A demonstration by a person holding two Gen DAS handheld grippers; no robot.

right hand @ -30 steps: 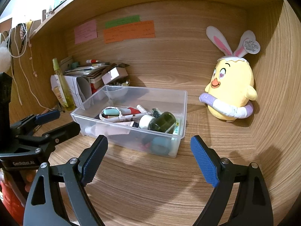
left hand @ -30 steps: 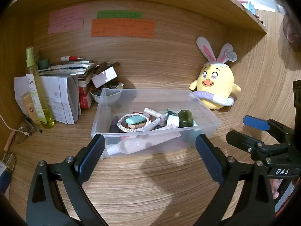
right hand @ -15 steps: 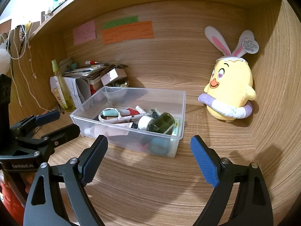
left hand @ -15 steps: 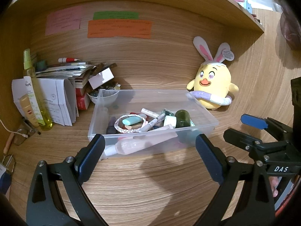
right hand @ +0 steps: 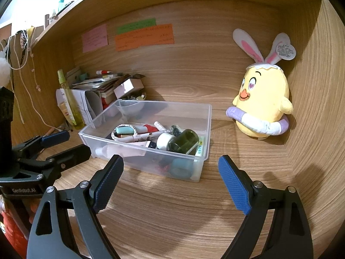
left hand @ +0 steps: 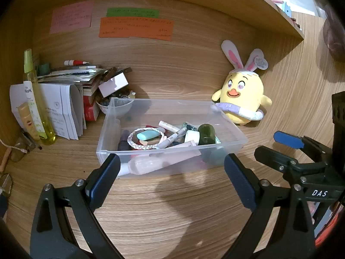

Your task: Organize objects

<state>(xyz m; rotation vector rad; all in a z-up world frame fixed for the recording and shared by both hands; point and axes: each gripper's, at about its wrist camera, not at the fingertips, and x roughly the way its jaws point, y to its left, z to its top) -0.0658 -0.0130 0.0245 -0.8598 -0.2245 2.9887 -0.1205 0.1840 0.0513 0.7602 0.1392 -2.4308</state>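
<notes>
A clear plastic bin point(left hand: 235, 134) stands on the wooden desk, also in the right wrist view point(right hand: 207, 129). It holds a dark green jar point(left hand: 206, 132), a pink tube point(left hand: 159, 161), a braided ring with a teal eraser point(left hand: 147, 135), markers and small items. My left gripper point(left hand: 171, 179) is open and empty, just in front of the bin. My right gripper point(right hand: 170, 183) is open and empty, in front of the bin's right corner. Each gripper shows in the other's view, the right one point(left hand: 289, 149) and the left one point(right hand: 60, 144).
A yellow plush chick with bunny ears point(left hand: 242, 99) sits right of the bin against the back wall. At the left stand a pile of books and papers point(left hand: 69, 86), a tall yellow-green spray bottle point(left hand: 35, 99), a small bowl point(left hand: 117, 105). Sticky notes point(left hand: 135, 28) hang on the wall.
Both grippers have drawn back a little from the bin, which now looks slightly smaller and farther. Nothing was grasped or moved.
</notes>
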